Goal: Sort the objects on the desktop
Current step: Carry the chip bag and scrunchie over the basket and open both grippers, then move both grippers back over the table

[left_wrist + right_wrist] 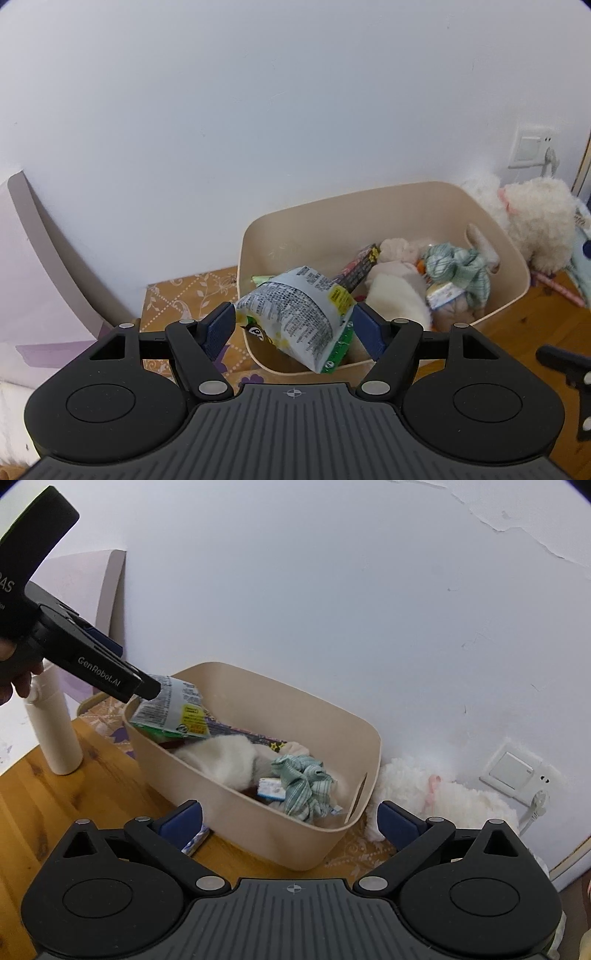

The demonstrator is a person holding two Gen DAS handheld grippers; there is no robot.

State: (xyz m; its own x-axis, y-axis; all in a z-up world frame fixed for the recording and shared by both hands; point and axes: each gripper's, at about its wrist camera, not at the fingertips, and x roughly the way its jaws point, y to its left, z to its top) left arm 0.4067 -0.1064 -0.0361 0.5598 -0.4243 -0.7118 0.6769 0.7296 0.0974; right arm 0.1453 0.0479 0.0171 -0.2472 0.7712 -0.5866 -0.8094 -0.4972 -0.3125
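The left gripper (291,330) fills the bottom of its own view, its blue pads (219,328) pressed on either side of a crumpled snack packet (295,306), which hangs in the air at centre frame over the near edge of the beige bin (332,218). The right gripper (291,823) has its jaws spread wide with nothing between them, pointing at the bin's near wall at lower centre of its view.

Further out, the bin already holds a white plush (395,299), a green checked cloth (458,266), a dark wrapper (360,266) and some smaller packets, so much of the sorting looks done. The packet in hand appears to be the piece now going in; it only needs releasing.

Several things remain outside the bin: a small blue-and-white packet (195,840) on the wooden desk (37,812) just beside the right gripper's left finger, a white bottle (55,731) at left, and a fluffy white toy (535,218) behind the bin at right. Whether all of these belong in the bin I cannot tell.
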